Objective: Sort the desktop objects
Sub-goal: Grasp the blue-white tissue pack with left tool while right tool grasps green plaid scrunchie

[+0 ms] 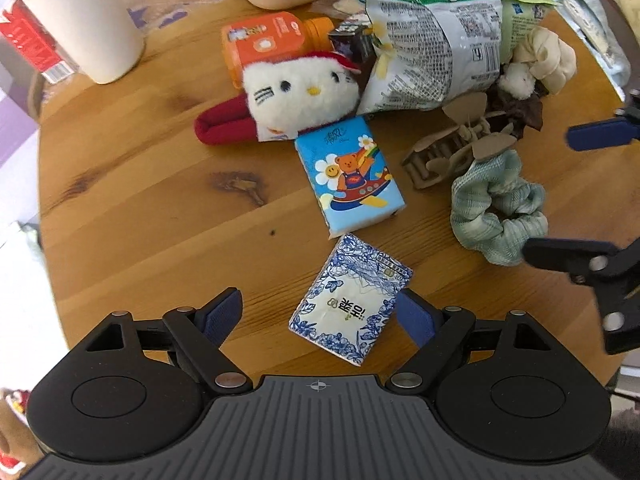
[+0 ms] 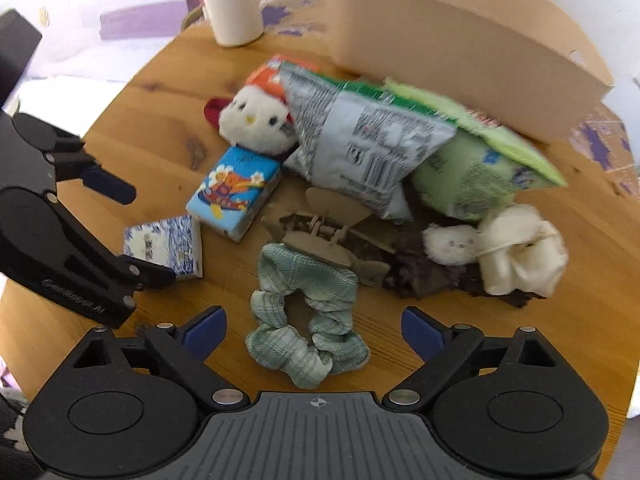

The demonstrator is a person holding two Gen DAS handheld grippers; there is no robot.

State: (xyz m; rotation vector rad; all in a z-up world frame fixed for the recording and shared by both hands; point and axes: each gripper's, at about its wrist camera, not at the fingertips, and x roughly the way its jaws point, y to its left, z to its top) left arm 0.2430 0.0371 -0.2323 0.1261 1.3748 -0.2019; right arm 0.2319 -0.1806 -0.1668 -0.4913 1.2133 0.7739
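Observation:
My left gripper (image 1: 320,314) points down at the wooden table, open, with a blue-and-white floral tissue pack (image 1: 352,300) lying between its fingers; the pads do not press it. In the right wrist view my right gripper (image 2: 314,332) is also open, straddling a pale green scrunchie (image 2: 280,344) without touching it. Each gripper shows in the other's view: the right gripper (image 1: 576,196) over the scrunchie (image 1: 500,216), the left gripper (image 2: 138,232) over the floral pack (image 2: 164,244).
A bear-print tissue pack (image 1: 348,184), a cat plush (image 1: 296,92), a tan hair claw (image 1: 452,148), a silver snack bag (image 1: 432,48), an orange bottle (image 1: 268,40) and a cream scrunchie (image 1: 548,56) crowd the middle. A beige bin (image 2: 460,48) and a white cup (image 1: 80,20) stand behind.

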